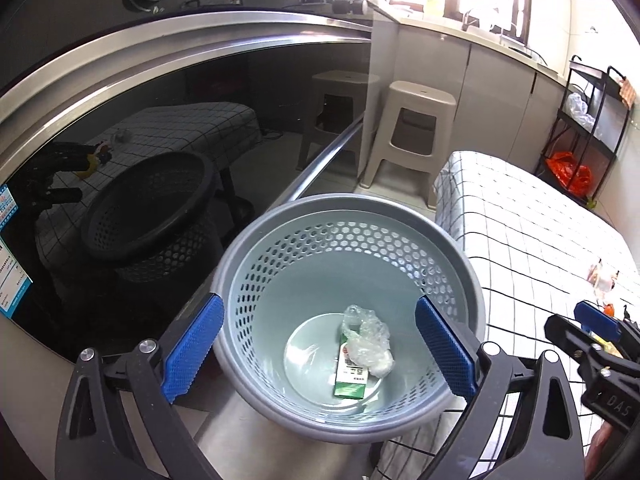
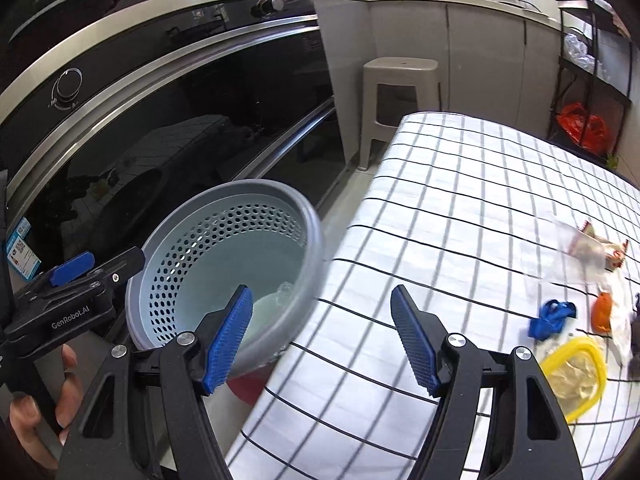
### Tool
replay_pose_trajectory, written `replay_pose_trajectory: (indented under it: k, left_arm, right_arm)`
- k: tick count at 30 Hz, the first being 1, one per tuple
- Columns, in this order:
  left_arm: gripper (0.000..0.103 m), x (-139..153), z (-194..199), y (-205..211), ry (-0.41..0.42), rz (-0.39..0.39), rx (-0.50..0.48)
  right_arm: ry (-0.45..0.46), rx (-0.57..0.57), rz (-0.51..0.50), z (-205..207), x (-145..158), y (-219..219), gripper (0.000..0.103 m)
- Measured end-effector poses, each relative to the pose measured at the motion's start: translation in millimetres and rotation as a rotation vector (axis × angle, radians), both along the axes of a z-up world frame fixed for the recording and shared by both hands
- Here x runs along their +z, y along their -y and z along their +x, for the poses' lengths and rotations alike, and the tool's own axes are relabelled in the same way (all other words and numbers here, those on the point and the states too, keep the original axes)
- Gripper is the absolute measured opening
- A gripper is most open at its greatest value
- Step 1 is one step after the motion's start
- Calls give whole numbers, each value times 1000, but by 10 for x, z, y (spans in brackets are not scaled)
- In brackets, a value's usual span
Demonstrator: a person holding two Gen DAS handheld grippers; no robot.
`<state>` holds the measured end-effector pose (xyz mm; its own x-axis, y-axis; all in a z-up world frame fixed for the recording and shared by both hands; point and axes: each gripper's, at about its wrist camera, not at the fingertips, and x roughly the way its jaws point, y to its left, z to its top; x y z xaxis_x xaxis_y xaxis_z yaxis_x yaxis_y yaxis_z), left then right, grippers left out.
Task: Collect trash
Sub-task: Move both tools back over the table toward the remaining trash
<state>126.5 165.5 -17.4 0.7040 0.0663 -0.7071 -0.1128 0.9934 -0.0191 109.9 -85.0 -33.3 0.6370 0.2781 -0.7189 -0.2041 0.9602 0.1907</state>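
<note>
- My left tool (image 1: 318, 350) has its blue pads spread wide with nothing between them, hanging over the grey perforated bin (image 1: 456, 256).
- My right tool (image 2: 320, 334) is likewise spread apart with nothing held, above the left edge of the checked table (image 2: 440, 208).
- I count two pieces of trash in the bin: one green-and-white carton (image 1: 350, 376) lying flat, long axis running toward me, and one crumpled clear wrapper (image 1: 366, 338) resting on its far end.
- The bin stands upright just off the table's left edge, beside the dark oven door (image 2: 160, 128).
- Near the table's right edge I see more litter: one blue scrap (image 2: 550, 318), one orange piece (image 2: 602, 312), one yellow-rimmed lid (image 2: 576, 376) and one clear bag (image 2: 588, 252).
</note>
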Motion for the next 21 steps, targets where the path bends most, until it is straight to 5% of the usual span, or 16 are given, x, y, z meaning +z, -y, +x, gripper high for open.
replay_pose_trajectory:
  k: [21]
  left_arm:
    - [95, 21, -271, 727, 10, -16, -128]
  right_arm:
    - [50, -255, -38, -860, 197, 1489, 68]
